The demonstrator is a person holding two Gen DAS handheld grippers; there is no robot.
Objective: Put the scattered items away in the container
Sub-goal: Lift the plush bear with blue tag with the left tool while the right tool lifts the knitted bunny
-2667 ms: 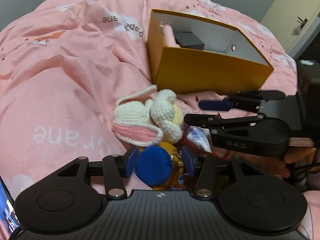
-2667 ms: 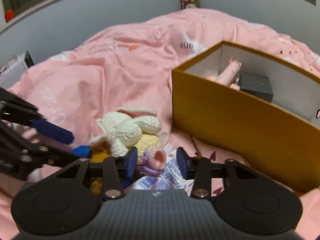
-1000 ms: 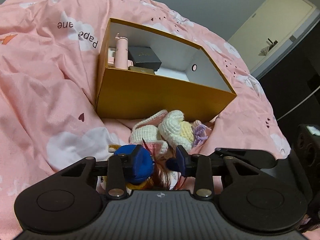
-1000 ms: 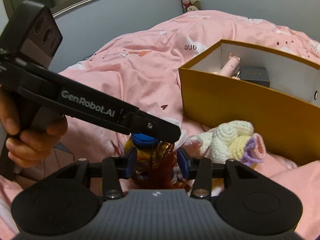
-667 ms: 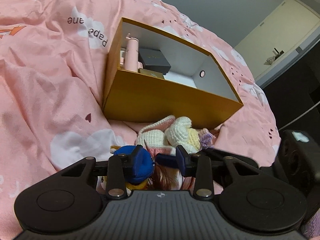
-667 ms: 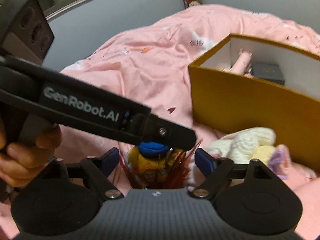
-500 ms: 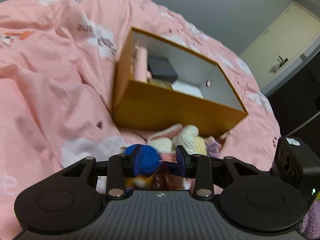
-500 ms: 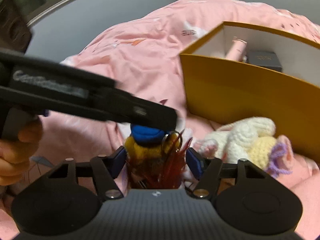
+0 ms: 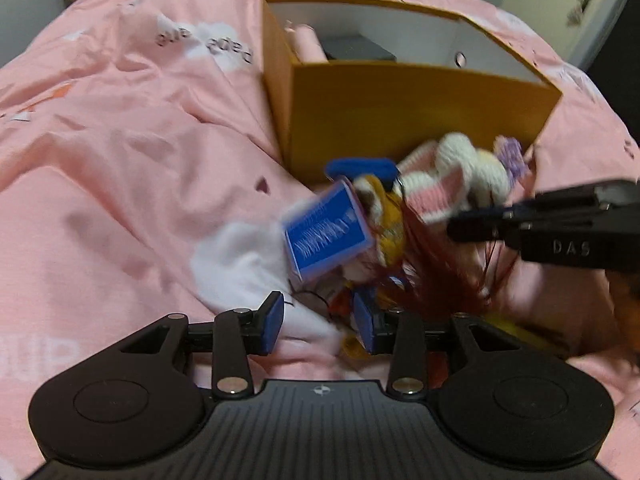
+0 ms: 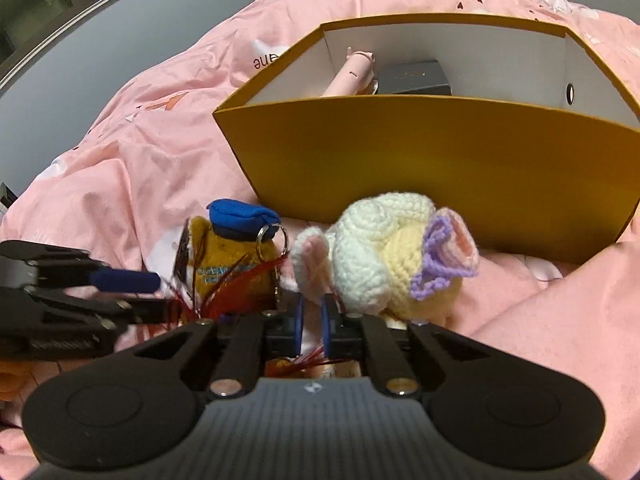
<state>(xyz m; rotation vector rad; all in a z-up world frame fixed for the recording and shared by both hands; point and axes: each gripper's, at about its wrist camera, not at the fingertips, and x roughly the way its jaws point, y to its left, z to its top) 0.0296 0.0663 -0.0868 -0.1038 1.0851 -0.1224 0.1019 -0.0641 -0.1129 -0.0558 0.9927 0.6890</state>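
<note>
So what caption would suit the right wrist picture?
Right tongs closing beside a crocheted bunny lying before the yellow box.

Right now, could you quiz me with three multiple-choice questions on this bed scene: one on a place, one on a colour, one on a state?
1. Where is the crocheted bunny?
A. inside the box
B. on the bedding, against the box's outer wall
C. on the floor
2. The plush keychain's cap is:
A. red
B. green
C. blue
3. The box is:
A. open, with things inside
B. closed with a lid
C. open and empty

1 B: it lies outside the yellow wall.
2 C: the cap is plainly blue.
3 A: a pink tube and a dark case show inside.
</note>
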